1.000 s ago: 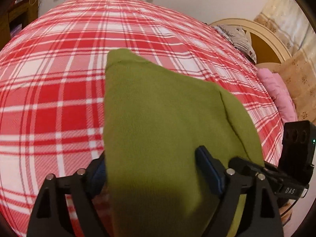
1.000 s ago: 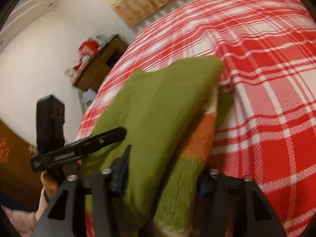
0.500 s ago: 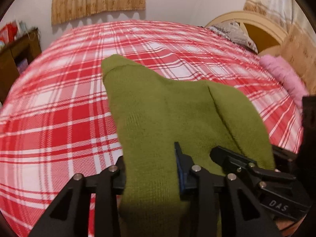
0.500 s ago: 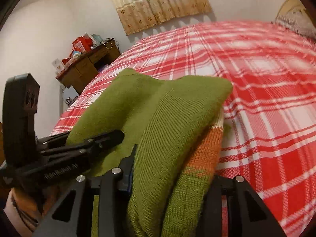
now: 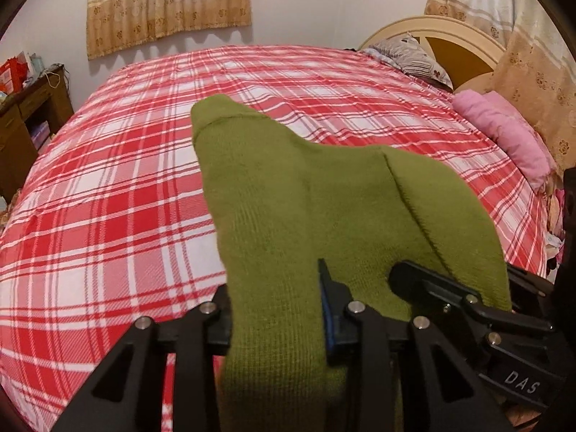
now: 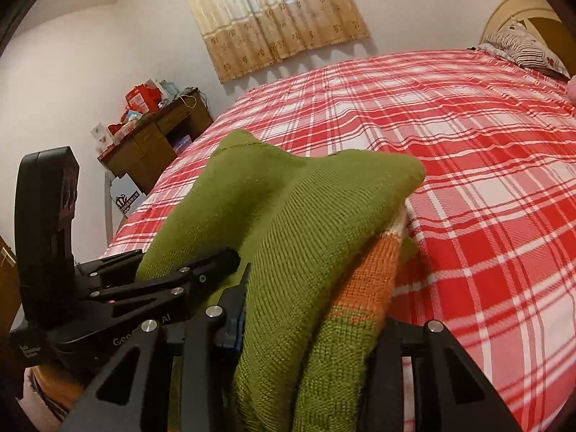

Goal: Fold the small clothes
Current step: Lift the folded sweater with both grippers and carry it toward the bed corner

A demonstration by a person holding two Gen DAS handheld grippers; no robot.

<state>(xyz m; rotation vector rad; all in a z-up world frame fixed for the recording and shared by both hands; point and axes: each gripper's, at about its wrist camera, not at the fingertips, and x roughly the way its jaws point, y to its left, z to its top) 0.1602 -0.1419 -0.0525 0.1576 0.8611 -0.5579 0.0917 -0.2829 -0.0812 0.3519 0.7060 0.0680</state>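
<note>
A small olive-green knitted garment [image 5: 306, 194] with orange and white stripes on its underside [image 6: 370, 277] is held up over the red plaid bed [image 5: 108, 198]. My left gripper [image 5: 277, 327] is shut on its near edge. My right gripper [image 6: 309, 334] is shut on the same edge beside it, gripping several folded layers. The two grippers sit side by side; the right gripper [image 5: 468, 298] shows in the left wrist view and the left gripper [image 6: 162, 280] shows in the right wrist view. The garment's far end droops toward the bedspread.
A pink bundle of cloth [image 5: 504, 133] and a patterned pillow [image 5: 414, 57] lie by the cream headboard [image 5: 432, 32]. A wooden desk [image 6: 154, 133] with red boxes stands by the wall. Curtains [image 5: 165, 3] hang behind the bed.
Both grippers have risen and tilted up with the garment, so more of the wall and curtains shows. The left gripper's jaws have closed tighter on the cloth.
</note>
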